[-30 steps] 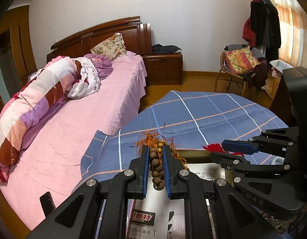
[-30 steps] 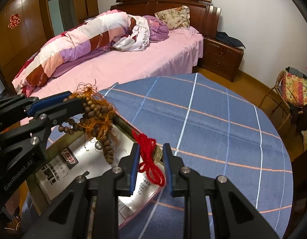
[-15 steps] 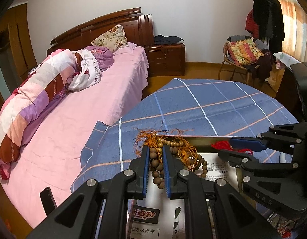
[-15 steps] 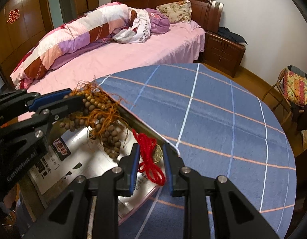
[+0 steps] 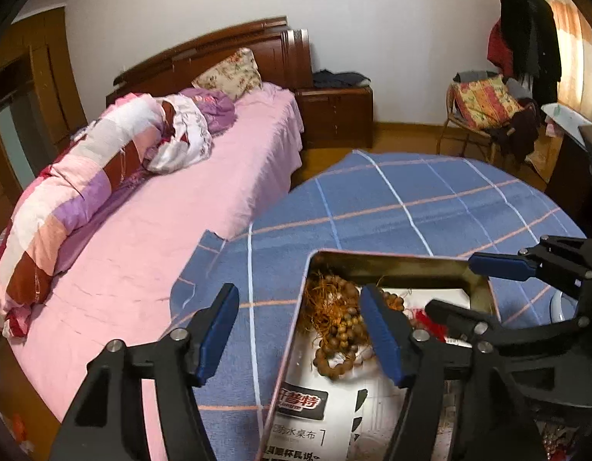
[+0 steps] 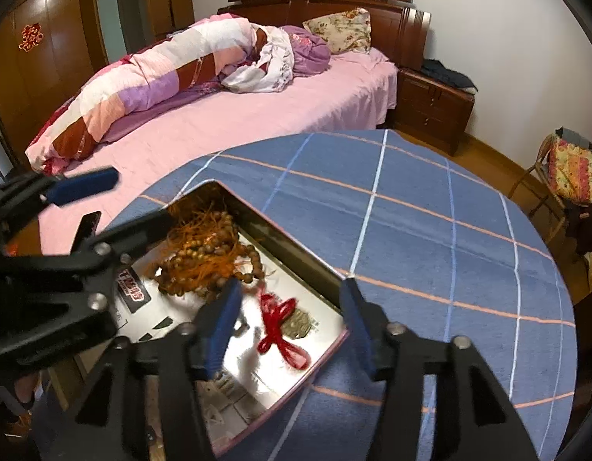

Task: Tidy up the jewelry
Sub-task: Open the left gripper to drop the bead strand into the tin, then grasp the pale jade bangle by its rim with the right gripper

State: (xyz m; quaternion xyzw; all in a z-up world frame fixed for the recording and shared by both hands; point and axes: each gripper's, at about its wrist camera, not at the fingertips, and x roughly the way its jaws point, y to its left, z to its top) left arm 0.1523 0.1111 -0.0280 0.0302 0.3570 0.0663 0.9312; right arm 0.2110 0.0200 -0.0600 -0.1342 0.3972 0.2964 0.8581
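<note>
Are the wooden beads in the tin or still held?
In the tin. The wooden beads lie heaped on its floor; the left gripper is opening, nothing pressed between its pads.

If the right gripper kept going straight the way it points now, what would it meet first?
Most likely the red cord charm lying in the open tin, which sits directly between the opening fingers of the right gripper. Depth is hard to judge, so the tin's floor could come almost at once.

Home bedroom: wooden bed (image 6: 373, 11) w/ pink sheet, rolled quilt (image 6: 150, 73), nightstand (image 5: 334, 115), wardrobe (image 6: 38, 57), clothes on rack (image 5: 526, 27), round table w/ blue check cloth (image 6: 411, 211).
</note>
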